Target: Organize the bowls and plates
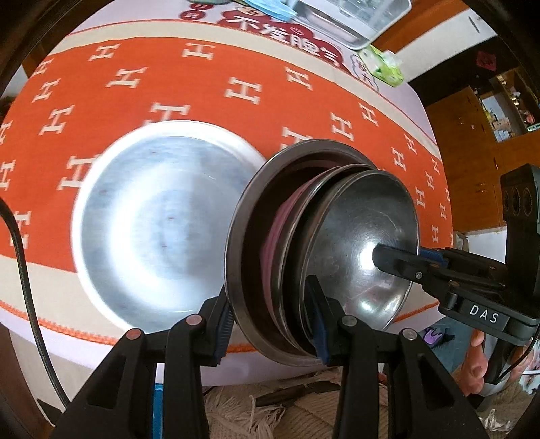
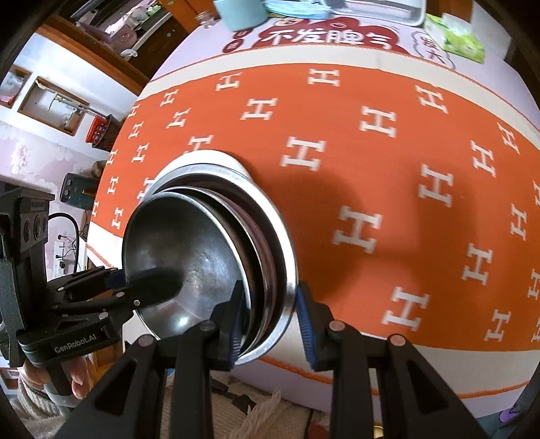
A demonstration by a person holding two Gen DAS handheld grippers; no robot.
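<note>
The left tool (image 1: 271,315) clamps the near rim of a nested stack of metal bowls (image 1: 354,236), one blue-padded finger outside the outermost rim and the other inside the innermost bowl. The right tool (image 2: 270,315) grips the opposite side of the same stack the same way, its pads pressing on the bundled rims from both sides, so the stack hangs between the two tools. In the left wrist view the right tool reaches in from the right, with one black finger lying inside the inner bowl and a person's fingers (image 1: 479,364) wrapped round its handle. In the right wrist view the left tool comes in from the left in the same manner.

The stack appears as at least three steel bowls set one within another, with a pink or purple band (image 1: 280,229) showing between two of them; what that band belongs to cannot be told. The stack is held over the near edge of the counter (image 2: 388,162), which is covered by an orange cloth patterned with white H shapes.

A large shallow steel plate (image 1: 158,219) lies flat on the cloth, just beside and partly behind the stack in the left wrist view. At the far edge of the counter are a metal tray (image 1: 354,23), a green packet (image 1: 383,66) and a pale blue cup (image 2: 241,13).
</note>
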